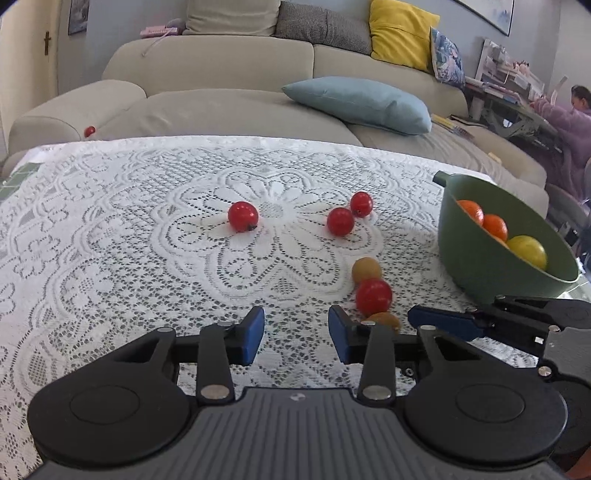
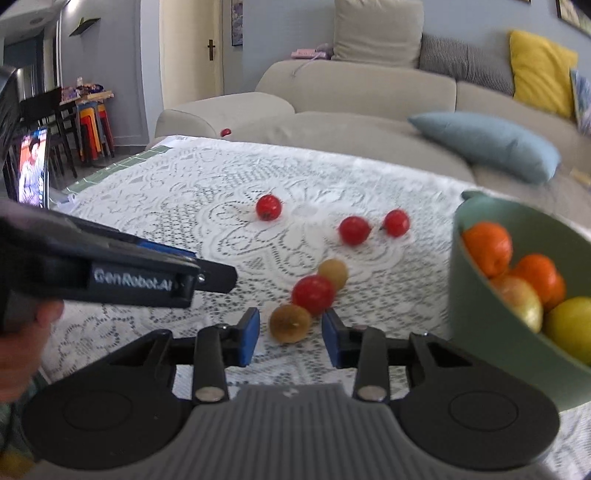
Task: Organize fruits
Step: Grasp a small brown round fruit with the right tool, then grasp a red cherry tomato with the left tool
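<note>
Two grippers hovered low over the table, side by side and both pointing toward the sofa. The left gripper [image 1: 296, 338] had its blue-padded jaws spread wide over bare lace, gripping nothing. The right gripper [image 2: 290, 336] was spread just as wide, and a brownish-yellow fruit [image 2: 290, 323] lay on the cloth between its fingertips, touched by neither pad as far as could be seen. In the right wrist view the left gripper's body crossed the frame from the left edge, with part of the person's hand [image 2: 22, 350] visible beneath it.

Just behind that fruit sat a red fruit [image 2: 313, 295] touching it, then a second brownish-yellow one [image 2: 333, 274] against the red. Farther out lay a pair of red fruits [image 1: 340, 221] close together, and a single red one [image 1: 242, 216] apart near the middle of the cloth. A green bowl [image 1: 476, 258] stood at the right, holding orange fruits [image 1: 495, 226] and a yellow one [image 1: 527, 251].

A white lace tablecloth [image 1: 110, 240] covered the table. Beyond it stood a beige sofa [image 1: 221, 107] with a light-blue cushion [image 1: 360, 103] and a yellow cushion [image 1: 400, 33]; one more red ball [image 1: 89, 131] rested on the sofa arm.
</note>
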The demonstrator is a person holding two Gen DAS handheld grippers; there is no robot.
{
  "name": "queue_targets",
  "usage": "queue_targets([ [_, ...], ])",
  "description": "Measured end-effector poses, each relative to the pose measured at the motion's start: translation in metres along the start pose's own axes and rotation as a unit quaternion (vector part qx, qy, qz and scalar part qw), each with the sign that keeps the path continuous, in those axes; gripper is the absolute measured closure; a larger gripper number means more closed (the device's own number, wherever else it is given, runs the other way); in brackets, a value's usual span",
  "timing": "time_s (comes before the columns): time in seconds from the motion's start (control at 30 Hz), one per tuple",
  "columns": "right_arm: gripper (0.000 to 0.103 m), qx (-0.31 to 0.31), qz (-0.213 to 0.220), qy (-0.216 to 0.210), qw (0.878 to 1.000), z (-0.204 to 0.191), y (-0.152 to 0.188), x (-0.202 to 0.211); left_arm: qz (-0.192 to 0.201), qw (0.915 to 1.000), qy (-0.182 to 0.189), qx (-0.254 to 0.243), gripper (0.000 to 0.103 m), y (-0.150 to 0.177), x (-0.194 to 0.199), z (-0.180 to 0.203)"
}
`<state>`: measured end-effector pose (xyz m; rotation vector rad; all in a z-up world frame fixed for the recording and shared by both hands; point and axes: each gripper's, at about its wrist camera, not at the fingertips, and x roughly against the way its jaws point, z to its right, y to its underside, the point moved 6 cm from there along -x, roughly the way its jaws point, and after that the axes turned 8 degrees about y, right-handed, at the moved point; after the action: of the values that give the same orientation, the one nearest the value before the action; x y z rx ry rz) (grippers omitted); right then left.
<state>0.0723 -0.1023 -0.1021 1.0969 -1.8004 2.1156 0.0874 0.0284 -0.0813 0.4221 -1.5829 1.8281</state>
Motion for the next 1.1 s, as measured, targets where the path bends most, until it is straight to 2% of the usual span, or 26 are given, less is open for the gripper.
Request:
queue_targets([
  [0.3, 0.079, -0.004, -0.009, 0.006, 1.000, -0.002, 0.000, -0.013, 0.001, 1.0000, -0.004, 0.002, 0.057, -0.002, -0.003, -0.002],
  [0.5, 0.079, 0.008, -0.004, 0.013, 1.000, -0.001, 0.000, -0.007, 0.002, 1.0000, 0.006, -0.006, 0.057, -0.003, -0.005, 0.003],
  [0.63, 0.079, 0.028, 0.007, 0.055, 0.998, 0.008, 0.002, 0.003, 0.003, 0.9998, 0.015, -0.012, 0.058, -0.005, -0.006, 0.009],
  [0.73, 0.079, 0.017, 0.006, 0.078, 0.997, 0.021, 0.003, 0.006, 0.002, 0.9993, 0.027, -0.024, 0.060, -0.005, -0.009, 0.018],
  [0.9, 0.079, -0.001, 0.000, 0.090, 0.996, 0.035, 0.005, 0.005, 0.001, 0.9984, 0.039, -0.041, 0.061, -0.006, -0.019, 0.032],
  [1.1, 0.079, -0.008, -0.006, 0.083, 0.996, 0.040, 0.008, 0.005, -0.003, 0.9979, 0.047, -0.045, 0.062, -0.005, -0.032, 0.041],
])
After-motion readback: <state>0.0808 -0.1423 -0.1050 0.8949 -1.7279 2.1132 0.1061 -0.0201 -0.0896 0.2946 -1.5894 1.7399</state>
